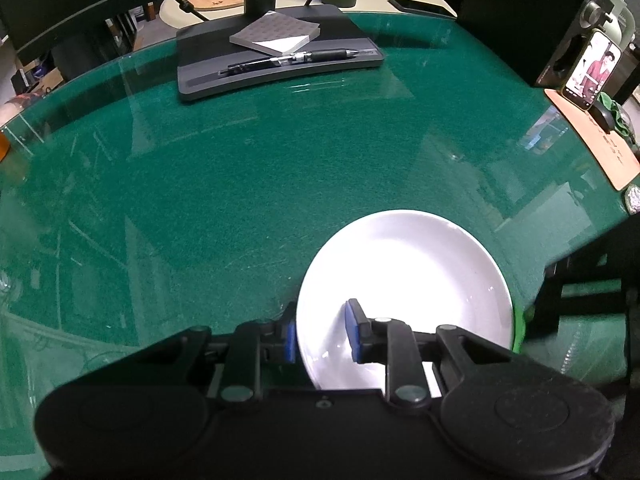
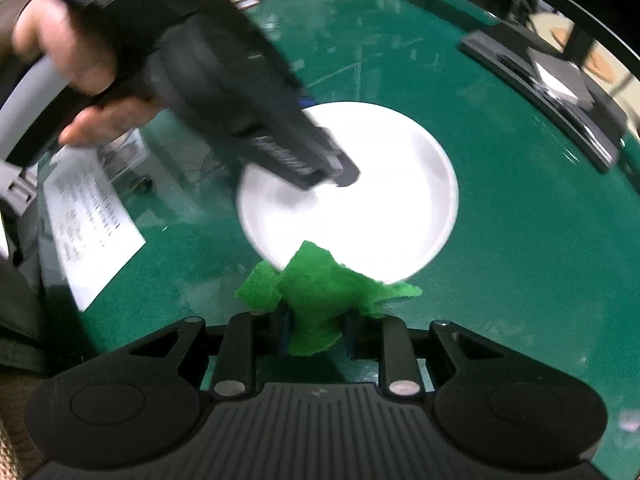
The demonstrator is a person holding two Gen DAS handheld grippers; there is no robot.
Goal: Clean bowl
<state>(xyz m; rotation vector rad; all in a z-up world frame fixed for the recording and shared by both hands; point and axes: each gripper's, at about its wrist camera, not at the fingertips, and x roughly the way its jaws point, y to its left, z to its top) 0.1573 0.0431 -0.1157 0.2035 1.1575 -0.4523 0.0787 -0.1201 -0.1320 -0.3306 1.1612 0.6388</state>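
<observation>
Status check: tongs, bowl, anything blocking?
Left tongs clamped on the near rim of the white bowl. Right tongs shut on green cloth at the bowl's edge. Nothing in the way.

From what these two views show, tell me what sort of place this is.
Most likely an office or study desk, not a kitchen. A monitor stand base carries a notepad and pen, a phone is propped at the side, and a printed sheet lies on the green glass-topped table.

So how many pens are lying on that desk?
1. The pen lies across the dark stand at the far side of the green table, in front of a notepad. Others may be hidden.
</observation>
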